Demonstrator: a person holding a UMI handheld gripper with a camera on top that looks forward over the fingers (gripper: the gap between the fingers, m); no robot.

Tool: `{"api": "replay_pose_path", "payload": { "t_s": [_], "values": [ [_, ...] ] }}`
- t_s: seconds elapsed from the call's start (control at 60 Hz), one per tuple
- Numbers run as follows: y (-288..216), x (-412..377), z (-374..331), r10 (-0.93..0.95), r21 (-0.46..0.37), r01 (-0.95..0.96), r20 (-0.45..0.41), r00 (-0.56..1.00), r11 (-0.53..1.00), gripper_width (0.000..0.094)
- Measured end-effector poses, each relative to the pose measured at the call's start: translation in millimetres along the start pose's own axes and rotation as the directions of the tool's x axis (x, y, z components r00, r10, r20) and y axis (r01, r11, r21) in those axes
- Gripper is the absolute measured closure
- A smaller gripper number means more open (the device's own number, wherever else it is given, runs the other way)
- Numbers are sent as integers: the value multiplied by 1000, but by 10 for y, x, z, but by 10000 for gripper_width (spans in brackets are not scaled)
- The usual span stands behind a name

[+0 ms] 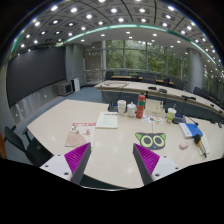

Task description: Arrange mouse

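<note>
My gripper is open and empty, held above the near part of a large cream table. Its magenta pads stand wide apart with bare tabletop between them. A dark mouse mat with a green owl-eye print lies just beyond the right finger. A small white object, possibly the mouse, lies on the table to the right of the mat; it is too small to tell for sure.
A pink booklet lies beyond the left finger, with a white pad behind it. Cups, a red can and a blue object stand farther back. Chairs and more tables fill the room.
</note>
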State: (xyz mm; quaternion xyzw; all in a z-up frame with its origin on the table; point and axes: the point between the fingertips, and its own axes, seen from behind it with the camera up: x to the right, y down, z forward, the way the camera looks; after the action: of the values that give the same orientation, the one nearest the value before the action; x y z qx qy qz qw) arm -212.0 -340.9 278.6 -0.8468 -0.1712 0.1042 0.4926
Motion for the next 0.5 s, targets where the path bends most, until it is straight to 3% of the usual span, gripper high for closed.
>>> {"api": "replay_pose_path", "payload": {
  "t_s": [0.2,0.5],
  "values": [
    [324,618,173,48,-36,-52,-105,993,998,80],
    [1492,2385,504,74,-141,-122,-306,949,982,78]
  ]
}}
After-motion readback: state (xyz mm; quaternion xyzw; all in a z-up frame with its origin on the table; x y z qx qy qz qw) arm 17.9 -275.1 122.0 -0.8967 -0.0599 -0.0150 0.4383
